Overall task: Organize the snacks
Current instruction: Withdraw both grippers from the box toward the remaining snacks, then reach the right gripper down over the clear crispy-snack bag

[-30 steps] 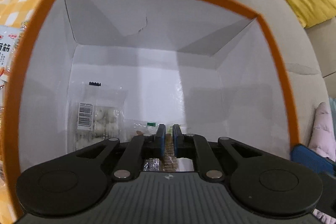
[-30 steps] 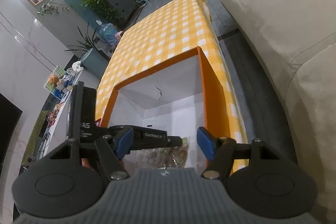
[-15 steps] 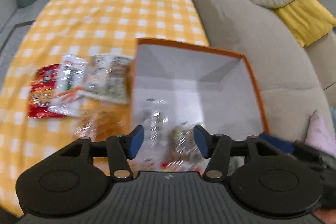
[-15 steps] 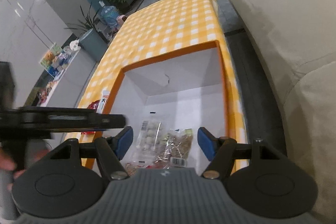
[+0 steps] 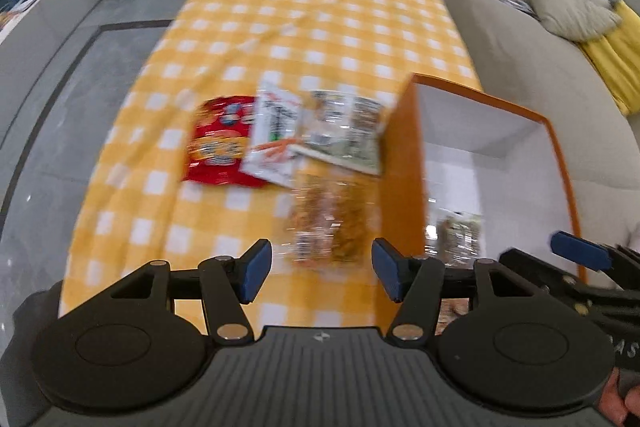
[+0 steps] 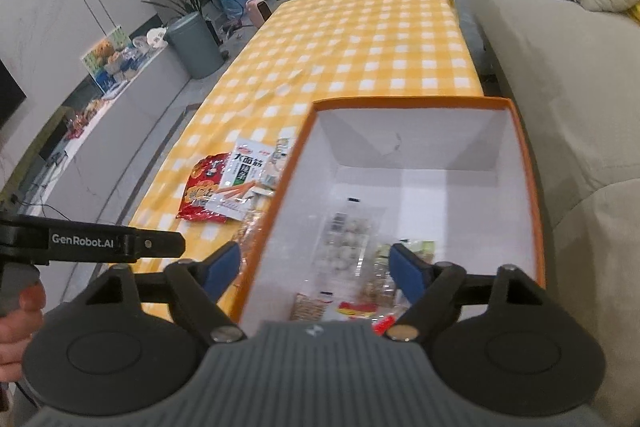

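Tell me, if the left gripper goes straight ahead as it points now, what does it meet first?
Most likely the clear snack packet on the checked tablecloth, beside the orange box. The left gripper is open and empty.

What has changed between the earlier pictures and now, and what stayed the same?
The left tool was low inside the box, shut on a snack packet. It let go, rose out and now hovers open over the clear packet on the cloth. The right tool has just been opening, with nothing between its fingers. The box and the packets beside it stayed in place.
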Demonstrator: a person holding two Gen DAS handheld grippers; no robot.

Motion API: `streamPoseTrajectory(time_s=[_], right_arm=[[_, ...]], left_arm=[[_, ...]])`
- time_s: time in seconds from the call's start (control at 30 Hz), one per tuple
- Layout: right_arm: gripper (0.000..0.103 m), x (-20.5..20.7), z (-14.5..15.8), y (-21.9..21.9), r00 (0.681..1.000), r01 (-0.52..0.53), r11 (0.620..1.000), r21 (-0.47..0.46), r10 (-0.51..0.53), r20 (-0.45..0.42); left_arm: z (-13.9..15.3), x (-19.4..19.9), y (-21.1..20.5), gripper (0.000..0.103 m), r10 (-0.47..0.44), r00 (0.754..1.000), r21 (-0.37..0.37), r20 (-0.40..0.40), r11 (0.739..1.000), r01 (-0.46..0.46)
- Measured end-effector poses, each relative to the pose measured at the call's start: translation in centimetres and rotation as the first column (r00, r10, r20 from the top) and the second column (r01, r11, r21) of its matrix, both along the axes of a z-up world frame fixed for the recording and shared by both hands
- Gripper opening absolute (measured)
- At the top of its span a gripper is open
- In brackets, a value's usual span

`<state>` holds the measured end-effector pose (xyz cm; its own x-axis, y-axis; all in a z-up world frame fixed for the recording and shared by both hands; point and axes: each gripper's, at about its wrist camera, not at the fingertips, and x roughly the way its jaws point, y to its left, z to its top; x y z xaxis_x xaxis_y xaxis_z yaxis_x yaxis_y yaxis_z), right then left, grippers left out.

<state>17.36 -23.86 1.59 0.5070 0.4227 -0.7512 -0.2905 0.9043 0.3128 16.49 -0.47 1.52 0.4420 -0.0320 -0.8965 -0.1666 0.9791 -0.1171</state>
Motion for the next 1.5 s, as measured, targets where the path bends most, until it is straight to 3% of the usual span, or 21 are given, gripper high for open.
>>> streamPoseTrajectory(time_s=[0.07, 0.23, 0.37, 0.5, 0.6, 0.73, 0.87, 0.93, 1.03, 1.17, 1.3, 1.5], right_arm=[[0.084, -0.5, 0.4, 1.6, 1.000, -0.011, 0.999, -0.032, 0.011, 0.011], [0.084, -1.9, 0.6, 4.8, 0.999, -0.016, 1.000, -0.007, 0.016, 0.027], [0.094, -3.3, 0.6, 7.4, 0.993, 0.071, 0.996, -0.050, -0.066, 0.102], [0.094, -5.3, 0.3, 10.1, 0.968, 0.140, 0.989, -0.049, -0.126, 0.218], [0.094, -6.5, -0.5, 13.1, 0.953, 0.111, 0.990, -0.084, -0.082, 0.291], [0.093, -7.6, -2.5, 16.9, 0.936, 0.081, 0.988, -0.133, -0.029, 0.352], [0.091, -8.0, -5.7, 20.6, 0.876, 0.183, 0.939, -0.293, -0.020, 0.482], [0.084, -7.6, -7.6, 22.0, 0.876, 0.183, 0.911, -0.369, 0.019, 0.482], [0.084, -6.6, -9.7, 23.5, 0.895, 0.168, 0.889, -0.427, 0.045, 0.445], [0.084, -4.4, -12.1, 24.3, 0.927, 0.200, 0.866, -0.459, -0.015, 0.375], [0.084, -2.9, -13.5, 23.6, 0.943, 0.219, 0.875, -0.432, -0.077, 0.322], [0.083, -1.2, -14.9, 23.4, 0.966, 0.167, 0.893, -0.418, -0.063, 0.251]], left_arm=[[0.0, -0.5, 1.4, 0.068, 0.018, 1.000, -0.008, -0.001, 1.000, -0.018], [0.1, -1.8, 5.3, 0.068, 0.061, 0.998, -0.024, 0.014, 0.998, -0.061], [0.0, -3.5, 9.3, 0.068, 0.151, 0.987, -0.137, 0.060, 0.980, -0.142], [0.1, -4.2, 11.9, 0.068, 0.180, 0.980, -0.199, 0.089, 0.967, -0.160], [-0.7, -4.1, 13.4, 0.068, 0.172, 0.982, -0.249, 0.081, 0.957, -0.147], [-2.1, -4.0, 14.6, 0.067, 0.194, 0.980, -0.260, 0.053, 0.950, -0.174], [-3.2, -3.8, 15.8, 0.066, 0.216, 0.976, -0.319, 0.030, 0.927, -0.195], [-3.4, -3.6, 16.0, 0.066, 0.204, 0.978, -0.313, 0.028, 0.932, -0.186], [-3.9, -3.3, 16.4, 0.066, 0.211, 0.977, -0.299, 0.018, 0.934, -0.196], [-4.0, -3.2, 17.0, 0.066, 0.248, 0.969, -0.218, 0.016, 0.946, -0.238], [-3.9, -3.2, 17.8, 0.066, 0.263, 0.965, -0.206, 0.021, 0.945, -0.253], [-4.3, -3.0, 18.0, 0.066, 0.264, 0.964, -0.207, 0.003, 0.944, -0.258]])
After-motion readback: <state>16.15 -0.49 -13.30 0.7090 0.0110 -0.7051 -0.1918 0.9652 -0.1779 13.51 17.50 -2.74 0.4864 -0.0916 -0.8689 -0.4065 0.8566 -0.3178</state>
